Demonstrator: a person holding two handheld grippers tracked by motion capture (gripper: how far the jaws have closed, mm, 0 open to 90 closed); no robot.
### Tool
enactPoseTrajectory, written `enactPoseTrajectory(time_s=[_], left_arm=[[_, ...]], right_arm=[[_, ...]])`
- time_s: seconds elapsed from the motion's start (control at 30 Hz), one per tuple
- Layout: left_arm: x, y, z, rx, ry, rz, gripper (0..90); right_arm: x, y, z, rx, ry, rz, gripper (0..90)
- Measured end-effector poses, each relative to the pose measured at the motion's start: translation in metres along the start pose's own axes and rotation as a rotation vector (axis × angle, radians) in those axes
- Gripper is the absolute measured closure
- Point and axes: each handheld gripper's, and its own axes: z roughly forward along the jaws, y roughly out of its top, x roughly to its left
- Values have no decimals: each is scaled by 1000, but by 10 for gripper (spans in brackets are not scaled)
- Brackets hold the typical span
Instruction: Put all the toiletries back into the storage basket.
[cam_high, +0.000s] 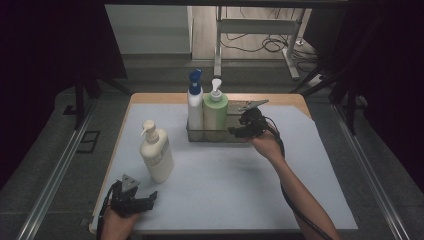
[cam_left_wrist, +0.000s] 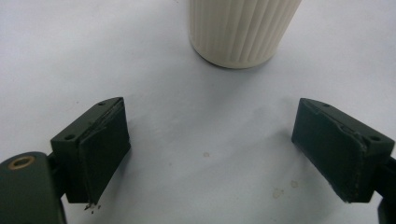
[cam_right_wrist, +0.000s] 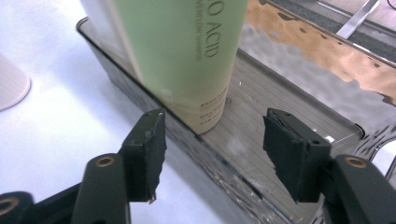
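Note:
A metal basket (cam_high: 235, 134) at the back middle of the table holds a white bottle with a blue cap (cam_high: 194, 99) and a green pump bottle (cam_high: 215, 107). My right gripper (cam_high: 239, 126) hovers over the basket's right part, open, nothing between its jaws. In the right gripper view the green bottle (cam_right_wrist: 187, 51) stands upright in the basket (cam_right_wrist: 261, 140) just beyond my right gripper (cam_right_wrist: 212, 144). A cream pump bottle (cam_high: 155, 152) stands at the front left. My left gripper (cam_high: 145, 200) rests open near the front edge. The cream bottle's ribbed base (cam_left_wrist: 240, 28) lies ahead of my left gripper (cam_left_wrist: 210, 144).
A white sheet (cam_high: 225, 175) covers the table, its wooden edge (cam_high: 280, 98) showing at the back. A person's right forearm (cam_high: 295, 190) crosses the sheet from the front right. Beyond the table stand a desk frame and cables on the floor.

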Motion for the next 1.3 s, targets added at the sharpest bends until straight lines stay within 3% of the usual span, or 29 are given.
enactPoseTrajectory(time_s=[0.27, 0.77, 1.17, 1.3], left_arm=[[0, 0, 0, 0, 0, 0, 110], [0, 0, 0, 1, 0, -1, 111], [0, 1, 0, 7, 1, 4, 111], [0, 1, 0, 8, 1, 4, 112]], right_arm=[[11, -5, -14, -7, 13, -36, 248], [26, -29, -37, -8, 47, -75, 191], [28, -52, -61, -27, 43, -80, 130], [28, -59, -68, -10, 44, -81, 105]])
